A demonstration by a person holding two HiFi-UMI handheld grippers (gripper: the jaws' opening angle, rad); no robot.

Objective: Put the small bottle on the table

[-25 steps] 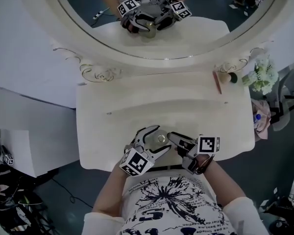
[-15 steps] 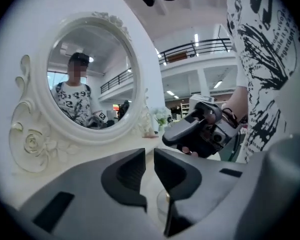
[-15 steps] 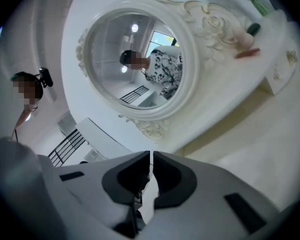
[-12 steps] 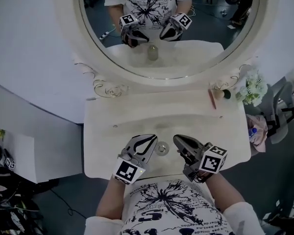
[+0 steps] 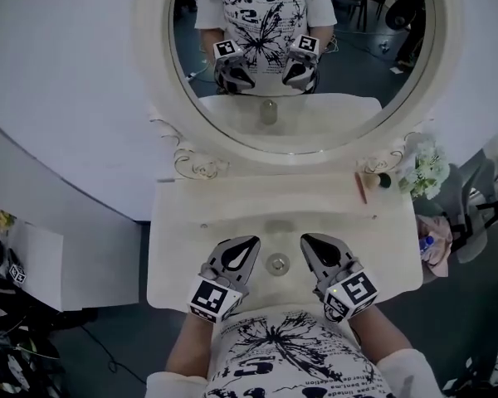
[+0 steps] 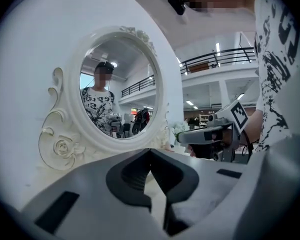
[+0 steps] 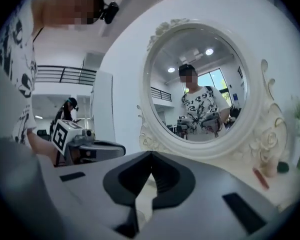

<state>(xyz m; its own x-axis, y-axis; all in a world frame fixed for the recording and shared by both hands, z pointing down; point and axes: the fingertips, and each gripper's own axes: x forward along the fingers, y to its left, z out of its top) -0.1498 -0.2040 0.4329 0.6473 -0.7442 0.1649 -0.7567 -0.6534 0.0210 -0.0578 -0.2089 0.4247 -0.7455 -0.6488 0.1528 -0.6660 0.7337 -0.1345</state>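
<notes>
The small bottle [image 5: 276,264], seen from above as a round pale cap, stands on the cream dressing table [image 5: 232,214] near its front edge. My left gripper [image 5: 251,242] lies just left of it and my right gripper [image 5: 306,240] just right of it; both are apart from it. Each is shut with nothing between its jaws. The left gripper view shows its own closed tips [image 6: 150,151] and the right gripper [image 6: 210,134] beyond. From the right gripper view I see its closed tips [image 7: 151,155] and the left gripper [image 7: 85,146]. The bottle's reflection [image 5: 268,111] shows in the mirror.
A large oval mirror [image 5: 382,98] in an ornate white frame rises at the table's back. At the back right lie a red stick [image 5: 362,187] and a small green item [image 5: 385,180], beside white flowers [image 5: 427,168]. Dark floor surrounds the table.
Both grippers were around the bottle, the left one wide open; they have let it go, drawn apart and back toward the person, and shut. The bottle stays standing on the table.
</notes>
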